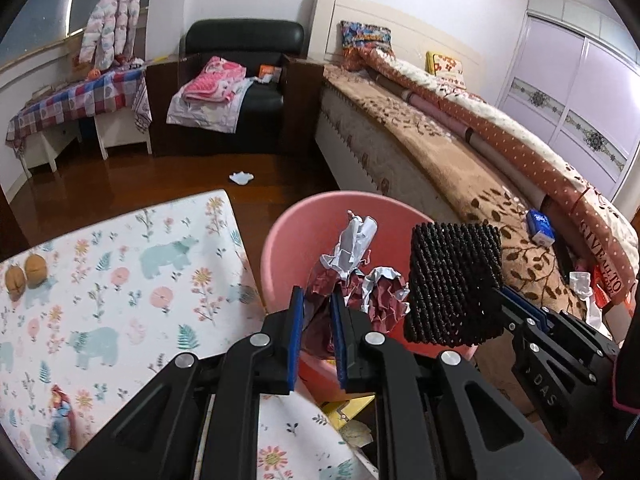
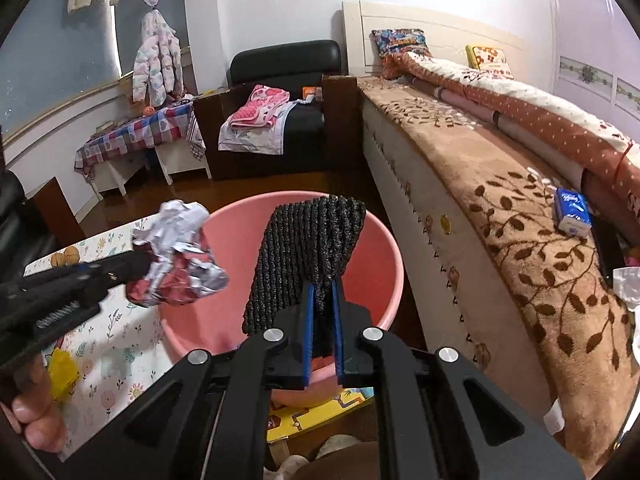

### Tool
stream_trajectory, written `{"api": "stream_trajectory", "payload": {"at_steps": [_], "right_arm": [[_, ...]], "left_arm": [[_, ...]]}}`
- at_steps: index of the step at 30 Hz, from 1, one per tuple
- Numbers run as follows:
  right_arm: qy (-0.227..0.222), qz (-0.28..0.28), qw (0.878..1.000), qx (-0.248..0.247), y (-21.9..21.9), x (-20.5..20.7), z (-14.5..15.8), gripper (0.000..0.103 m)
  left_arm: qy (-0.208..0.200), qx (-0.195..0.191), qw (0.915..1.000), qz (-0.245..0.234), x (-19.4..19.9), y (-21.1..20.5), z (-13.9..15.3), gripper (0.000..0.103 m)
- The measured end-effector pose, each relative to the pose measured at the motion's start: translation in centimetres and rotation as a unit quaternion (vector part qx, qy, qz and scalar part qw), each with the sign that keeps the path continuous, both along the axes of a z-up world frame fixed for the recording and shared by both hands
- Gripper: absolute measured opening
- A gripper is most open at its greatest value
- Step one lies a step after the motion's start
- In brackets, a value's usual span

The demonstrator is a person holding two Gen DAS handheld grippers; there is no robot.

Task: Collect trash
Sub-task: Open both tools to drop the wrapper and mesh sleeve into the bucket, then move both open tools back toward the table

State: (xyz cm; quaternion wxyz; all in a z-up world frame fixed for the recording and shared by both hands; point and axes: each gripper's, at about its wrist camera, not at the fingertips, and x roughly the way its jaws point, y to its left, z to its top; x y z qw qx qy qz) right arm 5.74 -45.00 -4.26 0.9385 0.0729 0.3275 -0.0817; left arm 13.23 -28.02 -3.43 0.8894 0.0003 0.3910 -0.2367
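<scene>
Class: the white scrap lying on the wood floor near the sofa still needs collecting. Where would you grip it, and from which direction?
Grip the white scrap across one of its raised crumpled folds, coming from above. It lies low on bare floor with open space around it, so a pinch from the top looks easiest. Its exact shape is too small to tell.

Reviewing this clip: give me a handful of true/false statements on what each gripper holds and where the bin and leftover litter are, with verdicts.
1. The right gripper grips a black textured pad. True.
2. The left gripper is empty. False: crumpled wrapper paper sits between its jaws.
3. Both items hang over the pink basin. True.
4. The basin already holds trash. False: its visible inside looks bare.
5. A white scrap lies on the wooden floor. True.
</scene>
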Motion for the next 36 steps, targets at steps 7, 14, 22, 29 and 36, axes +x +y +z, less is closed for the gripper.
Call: {"api": "stream_trajectory", "payload": {"at_steps": [7,14,22,29,36], "right_arm": [[0.005,0.003,1.0,0.029,-0.4,0.5,-0.9,0.01],[-0.005,0.014,0.998,0.061,-0.5,0.3,-0.7,0.03],[-0.036,0.027,0.998,0.05,1.5,-1.5,1.4,0.031],[-0.06,0.061,0.995,0.048,5.5,-4.0,2.9,0.031],[-0.049,0.096,0.992,0.072,9.1,-5.5,3.2,0.031]], "left_arm": [[0.001,-0.009,1.0,-0.003,-0.2,0.3,-0.5,0.044],[-0.006,-0.02,0.9998,0.007,-1.1,1.7,0.5,0.044],[-0.02,-0.021,0.9995,0.014,-2.9,3.5,1.8,0.044],[-0.038,-0.012,0.999,0.019,-5.3,5.4,2.7,0.044],[-0.05,0.002,0.9981,0.034,-7.3,9.5,3.6,0.044]]}}
